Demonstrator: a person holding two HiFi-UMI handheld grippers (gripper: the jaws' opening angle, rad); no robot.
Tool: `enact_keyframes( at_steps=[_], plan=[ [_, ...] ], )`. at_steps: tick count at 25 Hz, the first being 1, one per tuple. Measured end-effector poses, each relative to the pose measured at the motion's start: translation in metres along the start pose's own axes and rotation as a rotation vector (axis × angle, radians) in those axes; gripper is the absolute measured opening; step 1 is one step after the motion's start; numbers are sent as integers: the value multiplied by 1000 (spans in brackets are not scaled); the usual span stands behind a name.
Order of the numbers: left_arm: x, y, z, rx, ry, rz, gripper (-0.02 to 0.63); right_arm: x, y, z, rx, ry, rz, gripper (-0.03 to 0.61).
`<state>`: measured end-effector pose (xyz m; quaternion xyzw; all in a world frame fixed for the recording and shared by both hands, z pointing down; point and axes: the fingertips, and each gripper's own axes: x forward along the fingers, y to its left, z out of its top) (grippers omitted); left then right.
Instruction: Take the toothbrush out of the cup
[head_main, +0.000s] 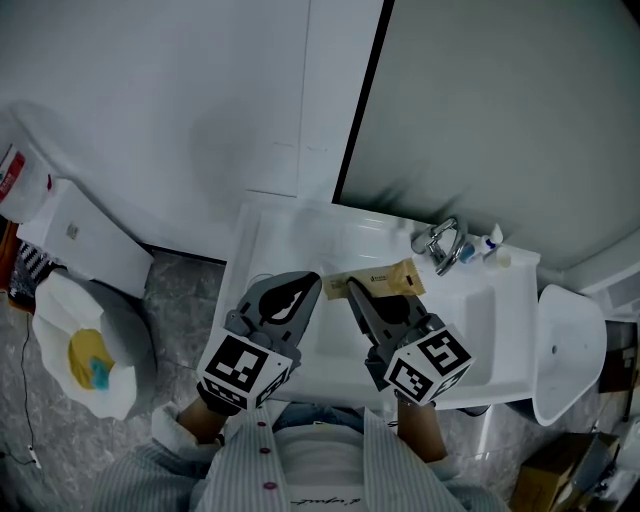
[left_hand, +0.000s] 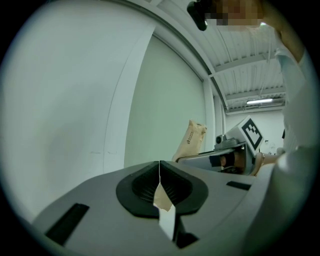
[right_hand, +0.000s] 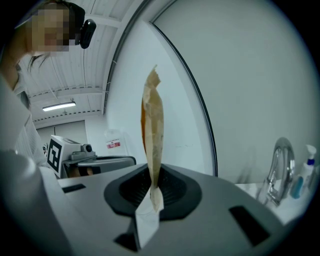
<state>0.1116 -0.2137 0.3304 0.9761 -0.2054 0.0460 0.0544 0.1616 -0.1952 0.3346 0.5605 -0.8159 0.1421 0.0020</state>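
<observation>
No cup or bare toothbrush shows. My right gripper is shut on a long brown paper packet, which stands up from its jaws in the right gripper view. It hangs over the white sink. My left gripper is shut on a small torn scrap of brown paper with a white strip. The scrap is apart from the packet, which the left gripper view shows off to the right. Both grippers sit side by side above the basin's near left part.
A chrome faucet stands at the basin's far right, with small bottles beside it. A white toilet is on the right. On the left floor, a bin with a white liner holds something yellow. A wall lies ahead.
</observation>
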Motion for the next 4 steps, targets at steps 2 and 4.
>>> enact_keyframes(
  at_steps=[2,4],
  plan=[
    [0,3,-2,6,-4,-3,18,0,0,0,-1,-2,-2,49],
    [0,6,-4,20,-6,-4,18,0,-1,0,-2,-4,-7,49]
  ],
)
